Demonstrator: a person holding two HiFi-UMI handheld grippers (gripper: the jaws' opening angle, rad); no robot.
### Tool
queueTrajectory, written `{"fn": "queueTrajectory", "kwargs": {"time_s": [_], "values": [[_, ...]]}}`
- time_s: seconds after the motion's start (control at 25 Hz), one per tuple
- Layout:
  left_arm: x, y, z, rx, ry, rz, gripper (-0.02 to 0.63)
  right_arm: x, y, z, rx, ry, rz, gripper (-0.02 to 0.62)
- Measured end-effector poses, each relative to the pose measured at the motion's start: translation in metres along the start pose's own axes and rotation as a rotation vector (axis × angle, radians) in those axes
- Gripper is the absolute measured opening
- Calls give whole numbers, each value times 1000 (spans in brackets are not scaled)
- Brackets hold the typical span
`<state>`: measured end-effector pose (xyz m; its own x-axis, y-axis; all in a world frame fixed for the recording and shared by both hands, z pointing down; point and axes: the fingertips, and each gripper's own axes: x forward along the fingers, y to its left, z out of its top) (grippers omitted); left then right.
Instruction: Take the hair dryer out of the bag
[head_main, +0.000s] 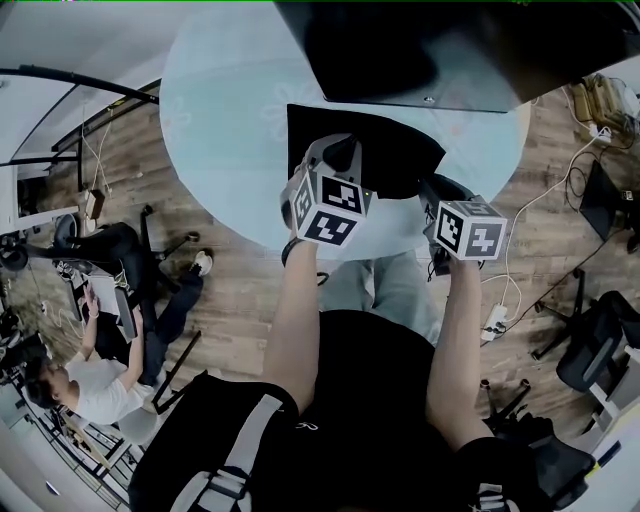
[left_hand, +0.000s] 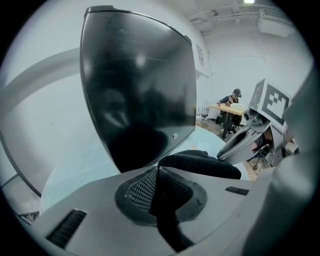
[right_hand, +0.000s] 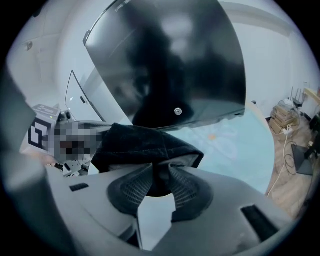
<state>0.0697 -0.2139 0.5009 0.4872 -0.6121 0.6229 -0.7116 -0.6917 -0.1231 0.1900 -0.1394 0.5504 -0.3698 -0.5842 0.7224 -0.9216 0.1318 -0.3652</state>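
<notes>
1. So, the hair dryer itself doesn't show anywhere. I'd guess it's inside the black bag (head_main: 398, 150), which lies on the near part of the round table (head_main: 230, 120).
2. The bag is soft, floppy cloth, so it'll sag and drag along. The dryer should be hard, smooth plastic with some weight, best grabbed by the handle once it peeks out.
3. The left gripper (left_hand: 157, 172) is clamped shut and looks to have a pinch of the bag's near left edge.
4. The right gripper (right_hand: 161, 172) is about half open, with the bag's edge sitting at its tips and the pads not pressing on it.
5. A big dark screen (head_main: 450, 50) stands at the far side, just beyond the bag.
</notes>
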Motion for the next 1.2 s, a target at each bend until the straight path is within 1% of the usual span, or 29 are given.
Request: {"fn": "queueTrajectory", "kwargs": {"time_s": [0.12,0.28,0.36,0.48,0.52,0.56,0.72,1.2], "values": [[1,1,0,-8,1,-1,12,8,4,-3,-6,23,5,106],[3,2,-3,-20,5,-3,12,20,6,4,-12,13,10,108],[4,3,-6,-29,9,-4,12,25,7,8,-5,8,18,167],[5,6,-12,-45,20,-4,12,30,8,18,15,-29,29,175],[5,6,-14,-51,25,-3,12,31,8,22,22,-43,34,185],[6,7,-16,-56,29,-1,12,33,8,27,28,-54,38,208],[7,12,-21,-73,44,4,12,40,8,38,35,-68,34,210],[16,27,-31,-120,68,40,14,64,7,33,42,20,58,210]]}}
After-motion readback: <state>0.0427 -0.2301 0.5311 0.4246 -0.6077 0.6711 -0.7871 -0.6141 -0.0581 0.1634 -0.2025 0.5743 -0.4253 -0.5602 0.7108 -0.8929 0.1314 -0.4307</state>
